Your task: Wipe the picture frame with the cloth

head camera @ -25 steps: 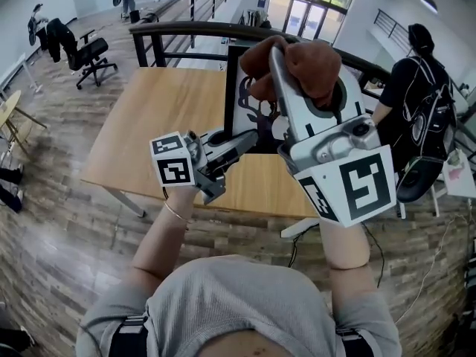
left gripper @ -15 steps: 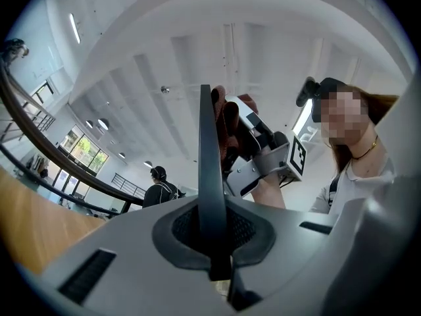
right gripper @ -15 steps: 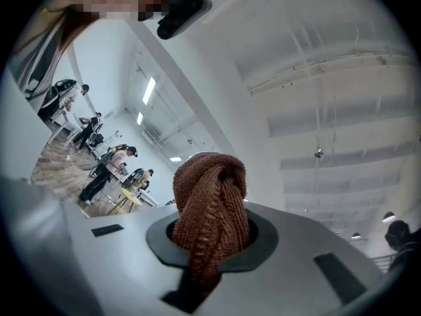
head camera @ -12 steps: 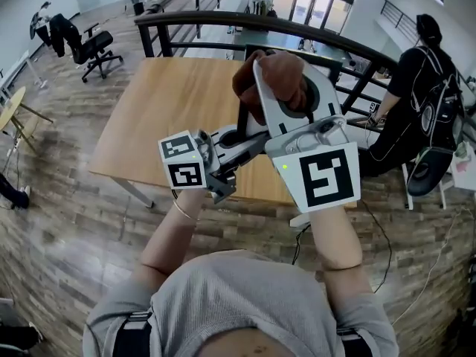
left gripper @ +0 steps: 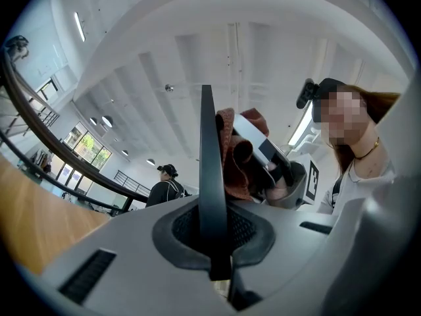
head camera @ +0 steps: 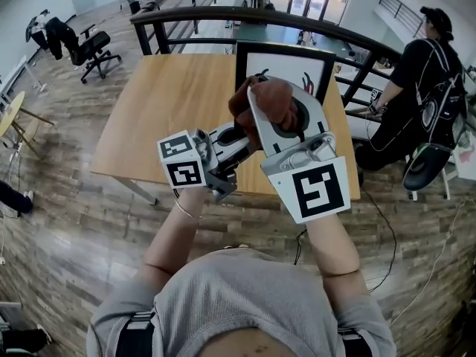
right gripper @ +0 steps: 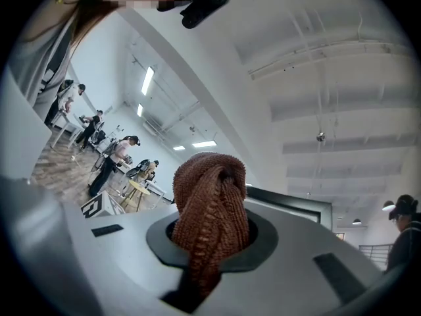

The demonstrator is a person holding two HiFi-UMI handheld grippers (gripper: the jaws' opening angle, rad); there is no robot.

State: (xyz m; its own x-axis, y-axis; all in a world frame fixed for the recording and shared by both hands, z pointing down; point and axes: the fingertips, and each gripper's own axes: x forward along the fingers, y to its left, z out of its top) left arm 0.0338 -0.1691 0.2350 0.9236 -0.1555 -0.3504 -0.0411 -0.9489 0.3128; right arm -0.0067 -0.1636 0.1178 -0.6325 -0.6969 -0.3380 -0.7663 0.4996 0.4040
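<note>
Cloth [right gripper: 209, 203], brown knit, bunched and clamped tight in right gripper [head camera: 269, 108] as wiping pad. Left gripper [head camera: 242, 134] pinched shut on thin black edge of picture frame [head camera: 305, 69], steadying it upright over wooden table [head camera: 171, 103].

Wooden table [head camera: 163, 117] at twelve o'clock, office chair [head camera: 85, 47] at ten, curved railing [head camera: 193, 15] behind, person in black [head camera: 420, 88] at two

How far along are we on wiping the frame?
Done: the left gripper is clamped on the picture frame, holding it upright, and the right gripper grips the cloth. In hand: the cloth is up at the frame's front face, though I can't tell if it touches. Left: the wiping itself. Nothing shows any of it done.
</note>
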